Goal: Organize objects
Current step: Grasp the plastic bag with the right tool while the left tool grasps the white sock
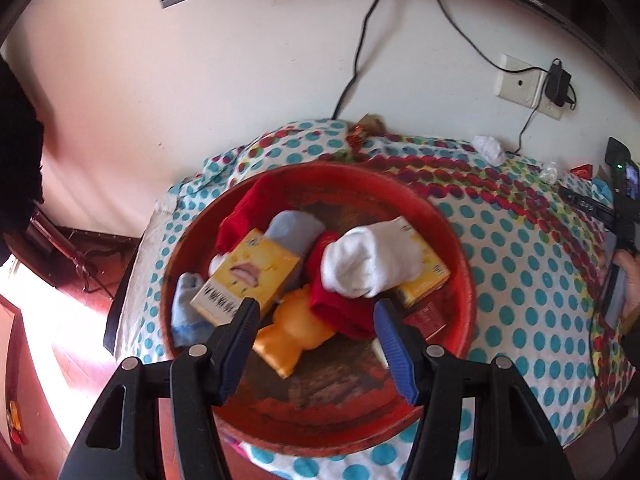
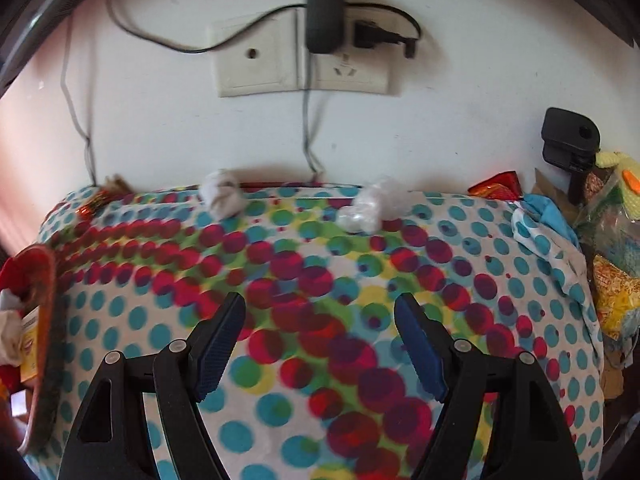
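Note:
A red round basin (image 1: pixel 460 276) sits on the polka-dot cloth at the table's left end. It holds two yellow boxes (image 1: pixel 248 276), a white sock (image 1: pixel 368 264), red socks (image 1: pixel 340 308), light blue socks (image 1: pixel 296 228) and an orange bear toy (image 1: pixel 296 328). My left gripper (image 1: pixel 316 312) is open and empty, hovering just above the basin's contents. My right gripper (image 2: pixel 320 312) is open and empty over the cloth. A crumpled white sock (image 2: pixel 224 196) and a crumpled clear plastic wad (image 2: pixel 368 208) lie near the wall. The basin's rim (image 2: pixel 44 288) shows at the right wrist view's left edge.
The polka-dot cloth (image 2: pixel 304 280) covers the table. A wall socket with a black charger (image 2: pixel 324 12) and cables is behind. A black device (image 2: pixel 568 144), snack bags and a yellow knitted toy (image 2: pixel 616 208) crowd the right end. A small red-gold wrapper (image 1: pixel 360 132) lies at the back edge.

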Demonstrator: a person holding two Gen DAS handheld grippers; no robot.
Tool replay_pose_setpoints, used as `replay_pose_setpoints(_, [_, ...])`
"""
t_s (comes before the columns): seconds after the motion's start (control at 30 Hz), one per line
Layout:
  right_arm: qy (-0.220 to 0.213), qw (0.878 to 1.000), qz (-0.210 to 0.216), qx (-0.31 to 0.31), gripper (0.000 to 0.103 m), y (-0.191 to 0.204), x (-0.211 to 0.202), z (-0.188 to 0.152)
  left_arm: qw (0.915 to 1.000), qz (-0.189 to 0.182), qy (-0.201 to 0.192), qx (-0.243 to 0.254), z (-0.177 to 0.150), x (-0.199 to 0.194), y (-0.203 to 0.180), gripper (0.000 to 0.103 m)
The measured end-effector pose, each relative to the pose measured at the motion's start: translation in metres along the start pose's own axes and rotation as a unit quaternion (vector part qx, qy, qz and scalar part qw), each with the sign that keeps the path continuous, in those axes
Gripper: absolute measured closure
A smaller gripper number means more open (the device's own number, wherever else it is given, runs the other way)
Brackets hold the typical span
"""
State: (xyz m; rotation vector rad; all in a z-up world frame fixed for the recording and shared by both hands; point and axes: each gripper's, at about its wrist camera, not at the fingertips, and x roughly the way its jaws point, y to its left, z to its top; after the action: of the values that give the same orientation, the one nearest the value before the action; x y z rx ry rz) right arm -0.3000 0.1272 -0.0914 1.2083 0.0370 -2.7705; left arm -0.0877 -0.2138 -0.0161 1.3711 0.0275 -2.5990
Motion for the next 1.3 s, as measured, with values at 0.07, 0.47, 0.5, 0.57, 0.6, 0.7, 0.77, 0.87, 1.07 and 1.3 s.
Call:
replay_pose_setpoints(0.07, [0.005, 1.0, -0.008, 0.011, 0.028, -0.007, 0.024, 0.015, 0.9998, -0.017, -0.002, 0.014, 0.018, 0.006, -0.027, 0.042])
replay_pose_setpoints(0.47, [0.034, 0.998, -0.009, -0.045, 0.069, 0.003, 0.112, 0.059, 0.9928, -0.107, -0.004, 0.053, 0.115, 0.104, -0.194, 0.042])
replay_pose_setpoints(0.5, [0.027, 0.998, -0.007, -0.051, 0.07, 0.003, 0.11, 0.058, 0.9932, -0.106, -0.006, 0.048, 0.123, 0.114, -0.202, 0.042])
replay_pose_setpoints(0.57, [0.019, 0.997, 0.003, -0.07, 0.071, 0.002, 0.102, 0.05, 0.994, -0.102, -0.007, 0.039, 0.136, 0.134, -0.216, 0.042])
replay_pose_setpoints(0.6, [0.012, 0.997, 0.007, -0.076, 0.071, 0.001, 0.094, 0.045, 0.9945, -0.1, -0.007, 0.032, 0.142, 0.144, -0.221, 0.042])
replay_pose_setpoints(0.7, [0.002, 0.997, 0.027, -0.07, 0.071, -0.005, 0.066, 0.026, 0.9934, -0.115, -0.001, -0.003, 0.161, 0.174, -0.231, 0.042])
replay_pose_setpoints(0.77, [-0.008, 0.997, 0.037, -0.069, 0.071, -0.008, 0.047, 0.009, 0.9914, -0.128, 0.011, -0.026, 0.172, 0.193, -0.237, 0.042])
replay_pose_setpoints(0.87, [-0.014, 0.996, 0.049, -0.073, 0.071, -0.01, 0.032, -0.008, 0.9917, -0.123, 0.012, -0.037, 0.184, 0.213, -0.249, 0.042])
replay_pose_setpoints(1.07, [-0.009, 0.994, 0.064, -0.088, 0.071, 0.0, 0.032, -0.018, 0.9925, -0.11, 0.02, -0.05, 0.195, 0.244, -0.263, 0.042])
replay_pose_setpoints(1.3, [0.026, 0.992, 0.052, -0.115, 0.07, 0.001, 0.032, -0.024, 0.9955, -0.092, -0.02, -0.011, 0.183, 0.253, -0.278, 0.061])
